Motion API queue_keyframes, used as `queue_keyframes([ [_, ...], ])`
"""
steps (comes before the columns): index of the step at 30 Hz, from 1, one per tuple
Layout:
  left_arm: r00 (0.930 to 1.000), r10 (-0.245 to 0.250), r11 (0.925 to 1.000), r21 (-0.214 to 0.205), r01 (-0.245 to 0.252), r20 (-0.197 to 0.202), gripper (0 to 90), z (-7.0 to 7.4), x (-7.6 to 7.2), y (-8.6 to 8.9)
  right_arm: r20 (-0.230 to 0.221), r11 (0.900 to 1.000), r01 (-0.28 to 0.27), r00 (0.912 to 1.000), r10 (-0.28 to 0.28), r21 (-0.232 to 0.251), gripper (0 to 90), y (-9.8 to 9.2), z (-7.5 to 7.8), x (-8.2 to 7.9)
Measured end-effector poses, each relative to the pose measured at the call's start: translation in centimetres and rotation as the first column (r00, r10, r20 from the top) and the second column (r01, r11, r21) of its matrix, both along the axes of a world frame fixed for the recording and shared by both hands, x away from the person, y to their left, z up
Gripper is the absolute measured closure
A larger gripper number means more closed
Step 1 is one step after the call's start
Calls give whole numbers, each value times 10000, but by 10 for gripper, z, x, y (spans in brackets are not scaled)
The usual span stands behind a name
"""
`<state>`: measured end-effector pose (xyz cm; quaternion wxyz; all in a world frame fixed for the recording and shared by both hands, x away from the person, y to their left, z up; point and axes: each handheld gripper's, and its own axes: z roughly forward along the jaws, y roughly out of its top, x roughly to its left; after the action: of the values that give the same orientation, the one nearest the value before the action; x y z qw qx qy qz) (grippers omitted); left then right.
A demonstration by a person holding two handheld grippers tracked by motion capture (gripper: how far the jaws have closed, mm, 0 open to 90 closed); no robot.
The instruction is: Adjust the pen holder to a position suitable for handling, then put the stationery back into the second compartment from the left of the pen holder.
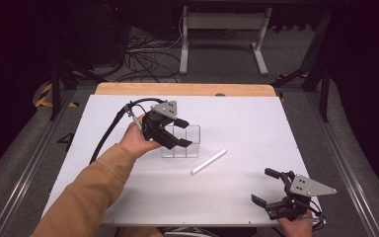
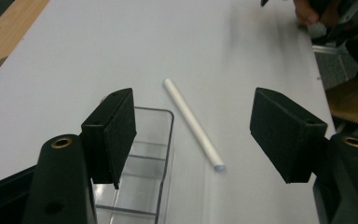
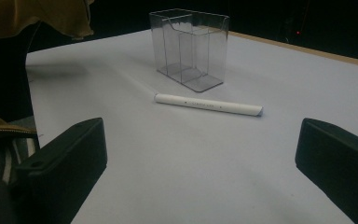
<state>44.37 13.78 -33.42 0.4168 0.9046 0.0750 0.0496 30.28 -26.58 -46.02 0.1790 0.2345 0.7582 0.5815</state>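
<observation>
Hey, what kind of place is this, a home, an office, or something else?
Most likely a lab or recording workspace, not a home. A white work table stands amid loose cables on the floor and dark surroundings, and only a clear plastic organizer and a white pen lie on it.

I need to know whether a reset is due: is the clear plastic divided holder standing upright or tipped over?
Upright. The clear plastic divided holder stands on its base on the white table, open top up; the white stick lies beside it.

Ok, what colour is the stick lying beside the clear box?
White. The stick shows best in the right gripper view, lying flat near the box.
</observation>
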Motion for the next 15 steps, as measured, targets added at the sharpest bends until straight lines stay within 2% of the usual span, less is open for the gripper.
queue_keyframes([
  [3,9997,216,9993,-300,-220,-143,296,3,-2,-2,-12,10000,18,10000,-18,-5,27,0,0,0],
  [8,9980,633,9956,-684,-634,-30,249,8,-8,-6,86,10000,27,10000,-27,-5,25,-1,0,-1],
  [10,9988,427,9931,-1084,-450,-239,232,10,-10,-7,89,10000,14,10000,-14,45,24,-1,1,-1],
  [12,9980,443,9905,-1280,-498,-451,219,10,-11,-8,79,10000,0,10000,0,36,24,-1,1,-1],
  [13,9982,336,9902,-1339,-400,-492,214,10,-11,-9,128,10000,-13,9999,13,12,24,0,1,-1],
  [15,9983,446,9890,-1393,-493,-368,208,11,-14,-11,85,10000,-59,9999,59,6,23,1,1,-1],
])
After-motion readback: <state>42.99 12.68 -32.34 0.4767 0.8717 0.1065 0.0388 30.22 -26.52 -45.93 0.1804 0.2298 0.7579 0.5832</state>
